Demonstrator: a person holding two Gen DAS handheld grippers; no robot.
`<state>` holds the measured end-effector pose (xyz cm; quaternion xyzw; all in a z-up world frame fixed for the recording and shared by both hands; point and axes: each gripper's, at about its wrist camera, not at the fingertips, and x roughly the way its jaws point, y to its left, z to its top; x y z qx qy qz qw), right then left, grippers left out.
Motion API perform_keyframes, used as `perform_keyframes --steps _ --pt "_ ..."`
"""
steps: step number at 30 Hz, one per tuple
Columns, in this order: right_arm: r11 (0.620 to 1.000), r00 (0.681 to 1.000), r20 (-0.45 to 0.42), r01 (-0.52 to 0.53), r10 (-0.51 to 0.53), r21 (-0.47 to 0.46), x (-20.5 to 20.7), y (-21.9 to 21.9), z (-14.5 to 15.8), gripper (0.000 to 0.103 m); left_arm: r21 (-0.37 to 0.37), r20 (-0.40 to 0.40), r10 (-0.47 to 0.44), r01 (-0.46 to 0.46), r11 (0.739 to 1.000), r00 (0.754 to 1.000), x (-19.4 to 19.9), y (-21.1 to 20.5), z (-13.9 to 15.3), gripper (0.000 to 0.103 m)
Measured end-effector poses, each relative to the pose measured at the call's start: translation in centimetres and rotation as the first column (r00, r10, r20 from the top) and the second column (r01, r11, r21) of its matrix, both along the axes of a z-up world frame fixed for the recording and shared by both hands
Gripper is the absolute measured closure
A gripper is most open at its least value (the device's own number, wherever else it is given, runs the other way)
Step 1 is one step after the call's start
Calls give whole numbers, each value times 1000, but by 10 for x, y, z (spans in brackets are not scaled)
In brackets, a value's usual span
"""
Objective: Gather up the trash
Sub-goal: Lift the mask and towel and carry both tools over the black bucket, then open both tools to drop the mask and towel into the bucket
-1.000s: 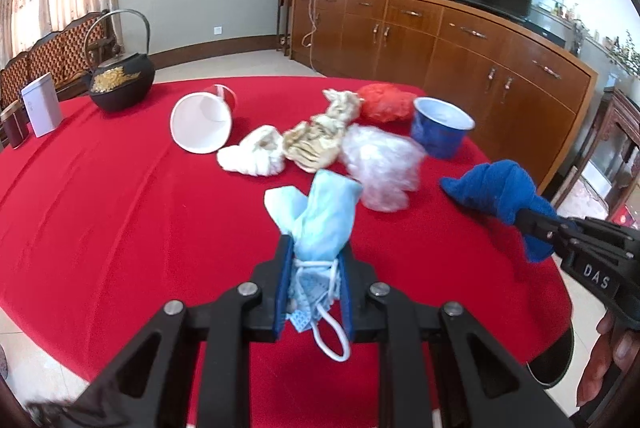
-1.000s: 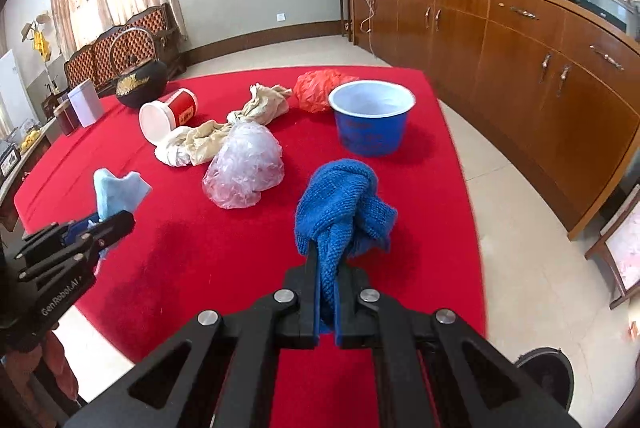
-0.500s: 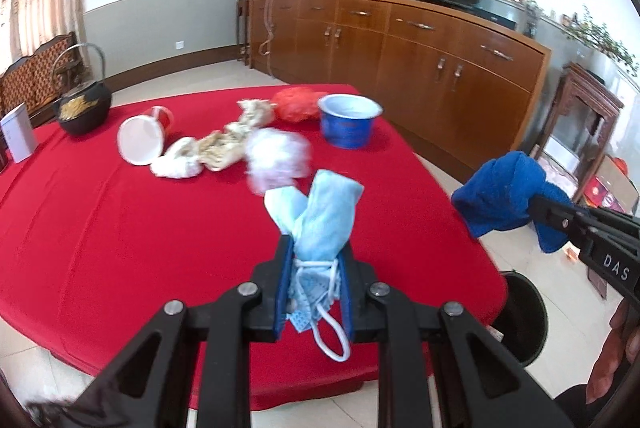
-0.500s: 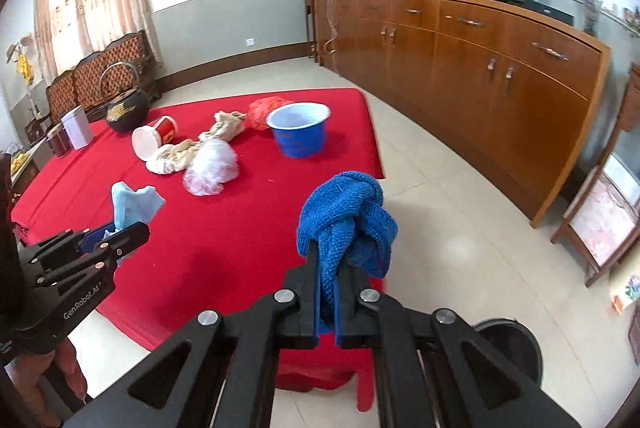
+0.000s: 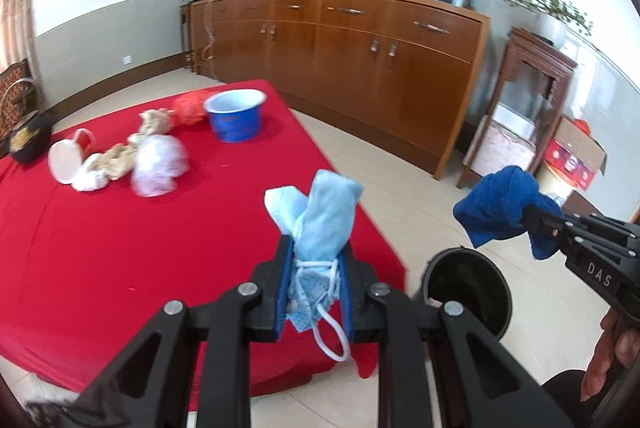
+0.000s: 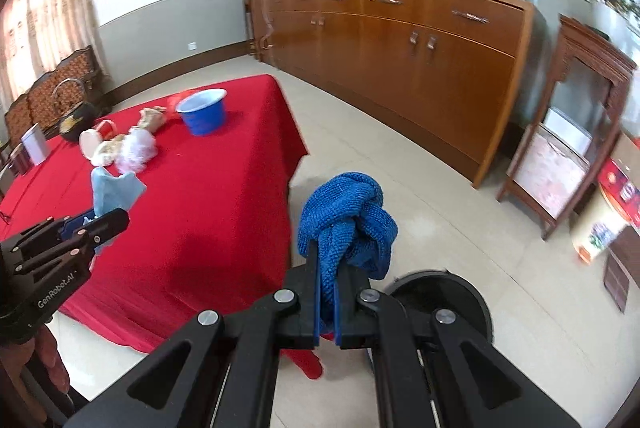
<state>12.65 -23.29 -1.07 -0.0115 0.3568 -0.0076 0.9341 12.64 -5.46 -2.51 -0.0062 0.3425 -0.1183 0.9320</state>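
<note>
Trash is heading for the black bin [image 5: 466, 292] on the floor beside the red table [image 5: 120, 248]: the left gripper [image 5: 316, 292] is clamping a crumpled face mask [image 5: 320, 224], the right gripper [image 6: 328, 292] a knotted blue cloth [image 6: 346, 224]. Next, seemingly, each load needs centring over the rim before release; more litter is waiting on the table.
</note>
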Motion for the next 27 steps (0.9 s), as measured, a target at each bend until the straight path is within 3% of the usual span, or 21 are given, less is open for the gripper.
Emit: perform_keyframes --steps 19,27 --pt "986 984 -59 168 -168 5 -39 -98 -26 99 14 -47 -184 185 983 982 -3 -100 -21 81" --pt "979 971 -126 204 -202 1 -49 -140 -57 98 5 -124 -270 273 962 955 -3 -156 -56 81"
